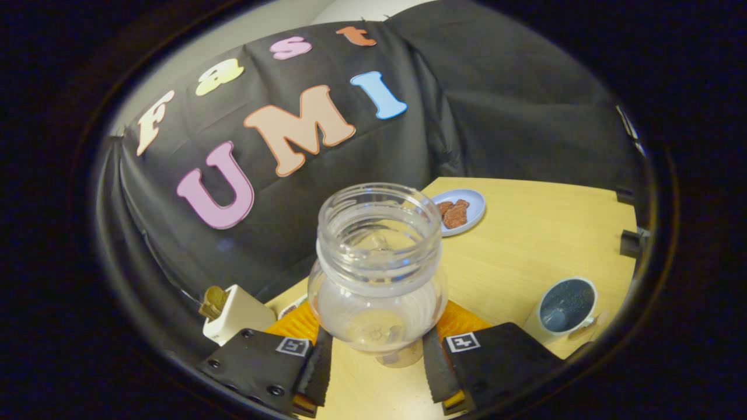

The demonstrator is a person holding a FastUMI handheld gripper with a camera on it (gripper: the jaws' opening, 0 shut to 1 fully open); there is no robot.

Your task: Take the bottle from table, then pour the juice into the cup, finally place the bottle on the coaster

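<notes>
Gripper view: my gripper (376,356) clamps the clear, open-mouthed bottle (378,268); nearby, a dark-lined cup (565,306) and a plate (474,216) of brown snacks (454,214).

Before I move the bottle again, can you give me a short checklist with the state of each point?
1. Grip: the gripper has both fingers pressed on the clear bottle: ok.
2. Bottle mouth: no cap, open: ok for pouring.
3. Juice inside the bottle: it looks nearly empty, but cannot tell for sure.
4. Cup: stands upright on the wooden table, to the right of the fingers, with dark liquid inside: ok.
5. Orange coaster: lies just behind the bottle, partly hidden by it: ok.
6. Path: the blue plate with snacks lies far beyond the bottle; the white box stands left of the fingers, close: take care.
</notes>
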